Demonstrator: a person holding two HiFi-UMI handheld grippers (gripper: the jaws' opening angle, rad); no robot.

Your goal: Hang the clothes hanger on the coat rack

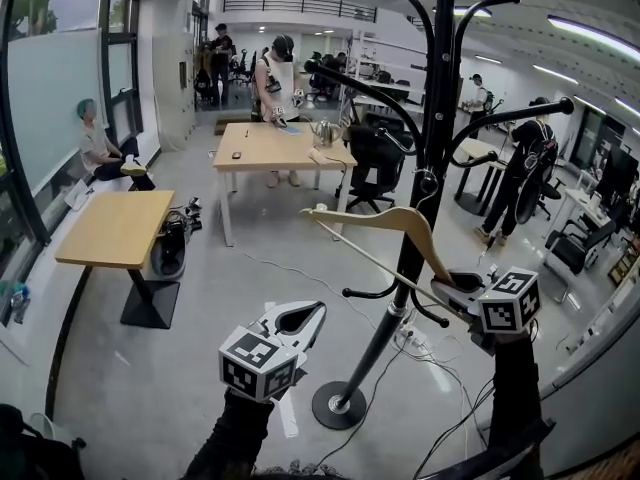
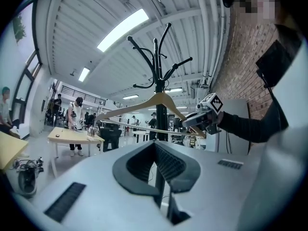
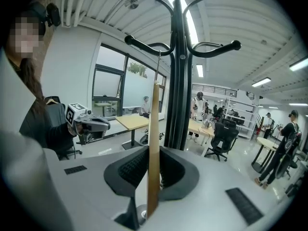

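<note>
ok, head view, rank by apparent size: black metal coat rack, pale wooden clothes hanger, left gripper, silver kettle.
1. black metal coat rack
2. pale wooden clothes hanger and left gripper: roughly alike; the gripper is nearer the camera, so unranked
3. silver kettle, far off

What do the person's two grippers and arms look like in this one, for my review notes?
The left gripper and the right gripper look alike: pale grey, wedge-shaped bodies with black ribbed fingers that frame a teardrop-shaped opening. Each carries a cube faced with black-and-white square markers. Both arms are in long black sleeves.
</note>
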